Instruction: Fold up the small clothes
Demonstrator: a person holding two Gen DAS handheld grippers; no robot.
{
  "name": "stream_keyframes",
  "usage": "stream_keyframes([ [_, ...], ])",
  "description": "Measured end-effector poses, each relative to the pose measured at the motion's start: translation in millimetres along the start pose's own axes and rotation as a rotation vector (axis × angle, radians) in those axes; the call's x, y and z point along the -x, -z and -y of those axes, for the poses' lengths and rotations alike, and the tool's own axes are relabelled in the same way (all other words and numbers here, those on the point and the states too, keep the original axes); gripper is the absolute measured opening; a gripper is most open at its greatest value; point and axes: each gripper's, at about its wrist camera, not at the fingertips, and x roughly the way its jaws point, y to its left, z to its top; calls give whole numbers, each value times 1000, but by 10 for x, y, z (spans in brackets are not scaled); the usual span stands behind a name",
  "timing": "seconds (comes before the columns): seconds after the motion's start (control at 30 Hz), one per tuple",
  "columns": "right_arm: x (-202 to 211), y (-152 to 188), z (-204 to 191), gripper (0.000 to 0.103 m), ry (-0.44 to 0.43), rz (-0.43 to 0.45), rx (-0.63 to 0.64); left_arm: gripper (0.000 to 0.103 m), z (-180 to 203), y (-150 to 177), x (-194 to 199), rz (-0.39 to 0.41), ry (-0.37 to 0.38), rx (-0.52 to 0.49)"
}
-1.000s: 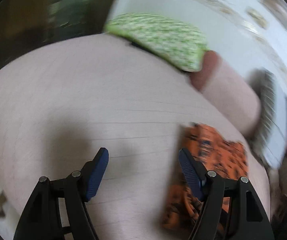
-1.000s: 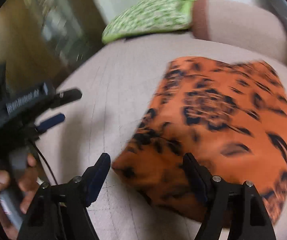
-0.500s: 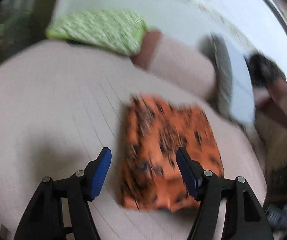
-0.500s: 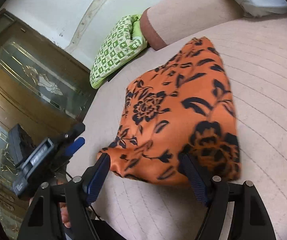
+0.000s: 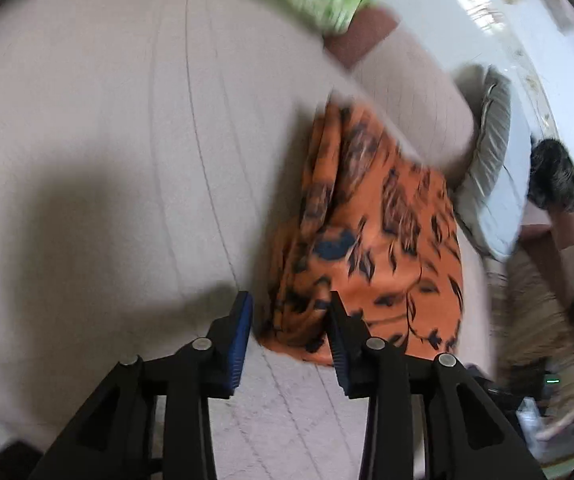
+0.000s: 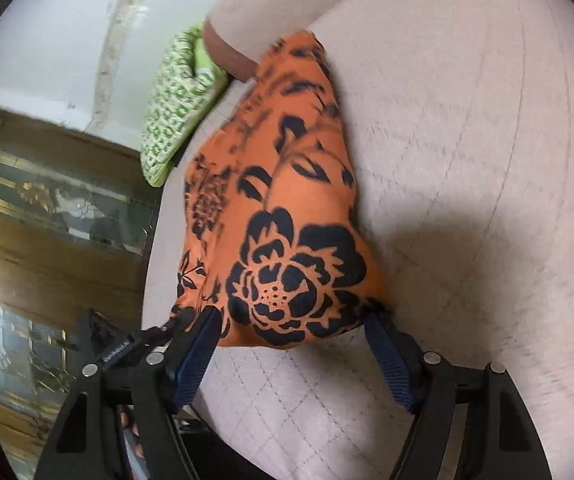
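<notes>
Cloth: thin orange garment with black flowers (image 5: 387,240), soft, light, slippery | Hold: near corners | Left gripper (image 5: 289,316): jaws just been closing around near-left corner, not yet pinching | Right gripper (image 6: 293,340): released, straddling near edge

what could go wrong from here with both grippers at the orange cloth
1. The left gripper, jaws just closing, has only a bunched corner of the orange black-flowered cloth between them; it may catch one layer or slip off.
2. The right gripper is open at the near edge; pulling unevenly could undo the fold.
</notes>
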Motion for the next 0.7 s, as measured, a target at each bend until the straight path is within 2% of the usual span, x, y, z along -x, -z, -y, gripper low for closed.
stream_keyframes([
  [0.03, 46, -25, 4, 77, -7, 3, 7, 37, 137, 5, 133, 83, -51, -58],
  [0.07, 107, -78, 21, 77, -28, 5, 6, 38, 262, -4, 207, 129, -60, -100],
  [0.1, 166, -147, 30, 77, -45, 12, 9, 40, 450, -22, 282, 178, -35, -163],
  [0.13, 190, -193, 27, 77, -48, 21, 15, 47, 616, -34, 307, 205, -14, -215],
  [0.17, 238, -288, 18, 78, -43, 41, 26, 59, 759, -54, 296, 215, -3, -266],
  [0.2, 263, -385, 13, 79, -40, 60, 33, 63, 880, -93, 234, 217, -3, -302],
  [0.27, 231, -595, 45, 82, -68, 71, 9, 65, 1077, -120, 14, 206, -47, -397],
  [0.33, 39, -782, 153, 82, -123, 30, -54, 65, 1126, -177, -469, 120, -170, -436],
  [0.37, -136, -820, 238, 82, -151, -25, -105, 65, 1049, -163, -604, 72, -210, -425],
  [0.4, -355, -801, 316, 82, -175, -119, -138, 65, 916, -155, -824, -1, -247, -387],
  [0.43, -497, -757, 337, 77, -127, -194, -123, 65, 827, -144, -872, 11, -241, -364],
  [0.47, -567, -671, 362, 34, -54, -231, -116, 65, 851, -150, -857, 39, -249, -378],
  [0.5, -439, -629, 327, 29, -73, -186, -145, 65, 902, -145, -846, 32, -260, -417],
  [0.57, -180, -637, 77, 23, -94, -97, -27, 66, 879, -137, -829, 41, -243, -414],
  [0.6, -247, -651, 131, 23, -61, -114, -37, 65, 871, -145, -852, 43, -245, -402],
  [0.63, -465, -643, 370, 23, -27, -206, -123, 66, 874, -156, -887, 37, -258, -404],
  [0.67, -559, -617, 582, 25, -68, -248, -216, 66, 896, -161, -910, 32, -261, -414],
  [0.7, -499, -625, 677, 26, -136, -230, -268, 66, 946, -127, -905, 37, -268, -425],
])
